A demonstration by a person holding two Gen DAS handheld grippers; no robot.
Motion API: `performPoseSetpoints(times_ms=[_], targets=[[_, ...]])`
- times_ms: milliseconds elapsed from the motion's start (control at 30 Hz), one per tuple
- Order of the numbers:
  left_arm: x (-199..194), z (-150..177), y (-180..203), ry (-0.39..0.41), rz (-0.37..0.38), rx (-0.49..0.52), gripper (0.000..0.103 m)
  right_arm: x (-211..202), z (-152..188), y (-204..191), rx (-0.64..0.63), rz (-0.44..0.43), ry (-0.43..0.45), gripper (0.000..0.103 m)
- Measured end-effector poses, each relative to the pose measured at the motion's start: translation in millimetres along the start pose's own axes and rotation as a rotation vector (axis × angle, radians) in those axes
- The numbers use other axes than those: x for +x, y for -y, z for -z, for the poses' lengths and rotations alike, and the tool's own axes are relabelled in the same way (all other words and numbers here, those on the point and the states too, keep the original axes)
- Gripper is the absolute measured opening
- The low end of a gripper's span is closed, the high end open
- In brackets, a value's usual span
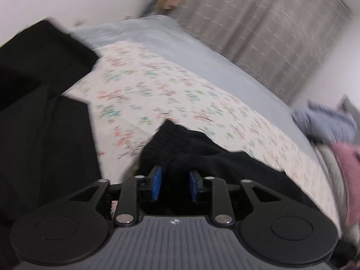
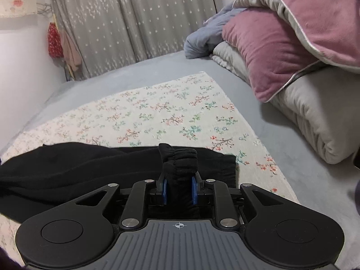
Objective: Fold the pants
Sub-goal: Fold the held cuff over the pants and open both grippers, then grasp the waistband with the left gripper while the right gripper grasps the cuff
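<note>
While both my grippers sit low over the bed, the items in view list as follows.

Item one: black pants [image 2: 67,171], spread across the near part of a floral cloth [image 2: 162,112]. In my right wrist view they run from the left edge to just right of centre. In my left wrist view, which is blurred, more black fabric fills the left side and a bunch of it lies right ahead of the tool.

Item two: my right gripper [image 2: 179,190]. Its blue pads [image 2: 194,190] are set narrow, with a gathered, ribbed band of the pants standing up between them. The cloth fills the gap and touches both pads, so I read this as a grip on the pants.

Item three: my left gripper [image 1: 175,185]. Its blue pads [image 1: 156,183] stand partly apart. Black pants fabric lies between and ahead of them, but I see a gap beside each pad, so the jaws are not pressing on it.

Item four: a grey-blue bed sheet [image 2: 112,76] under the floral cloth, showing on all its far sides.

Item five: a pink pillow [image 2: 265,56] at the right, resting on grey bedding [image 2: 315,117], with a blue-grey garment [image 2: 202,38] crumpled behind.

Item six: a grey patterned curtain [image 2: 126,22] along the far wall, and a red item [image 2: 54,42] hanging at its left.
</note>
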State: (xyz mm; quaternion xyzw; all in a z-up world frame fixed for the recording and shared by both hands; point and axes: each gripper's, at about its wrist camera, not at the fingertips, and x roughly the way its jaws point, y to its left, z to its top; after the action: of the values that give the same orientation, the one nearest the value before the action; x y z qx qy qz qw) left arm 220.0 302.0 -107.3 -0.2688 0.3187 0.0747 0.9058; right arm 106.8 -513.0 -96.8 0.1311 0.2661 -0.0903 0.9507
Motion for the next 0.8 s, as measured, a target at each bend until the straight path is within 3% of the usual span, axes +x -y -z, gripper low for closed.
performPoseSetpoints(times_ms=[133,200,333,467,533,600,667,700,733,767,800], targets=[[0.2,1.7,-12.6,-0.02,-0.037,-0.07,0.039,3.7,17.6,5.0,-0.025,0.019,-0.106,0.04],[-7.2,2.1,-14.1,0.001,0.024,-0.101,0.039,-9.6,22.0,7.1,-0.002,0.004,-0.065,0.047],[-5.9,4.4,-3.6,0.0,0.148,-0.174,0.048,-33.4,21.0,20.1,0.184,-0.055,0.041,0.061],[18.2,15.5,9.8,-0.078,0.135,-0.195,0.055,-40.1,13.1,20.5,0.337,-0.171,0.068,0.077],[28.4,17.8,11.8,-0.089,0.11,-0.212,0.059,-39.2,10.4,19.4,0.372,-0.166,0.063,0.077],[38.3,18.5,8.6,-0.095,0.079,-0.259,0.061,-31.4,8.5,13.5,0.329,-0.084,0.023,0.077],[42.8,20.0,5.9,-0.108,0.06,-0.291,0.058,-22.5,10.0,2.9,0.246,0.024,-0.048,0.071],[42.4,20.2,6.8,-0.108,0.049,-0.287,0.053,-21.6,12.2,3.7,0.267,0.031,-0.063,0.067],[41.6,20.1,7.9,-0.102,0.034,-0.267,0.047,-23.2,15.6,10.1,0.334,0.004,-0.055,0.053],[40.8,19.1,10.5,-0.093,0.007,-0.241,0.029,-25.7,19.1,17.0,0.41,-0.028,-0.039,0.028],[42.2,18.5,12.4,-0.09,-0.009,-0.219,0.016,-27.5,20.6,20.3,0.442,-0.026,-0.028,0.025]])
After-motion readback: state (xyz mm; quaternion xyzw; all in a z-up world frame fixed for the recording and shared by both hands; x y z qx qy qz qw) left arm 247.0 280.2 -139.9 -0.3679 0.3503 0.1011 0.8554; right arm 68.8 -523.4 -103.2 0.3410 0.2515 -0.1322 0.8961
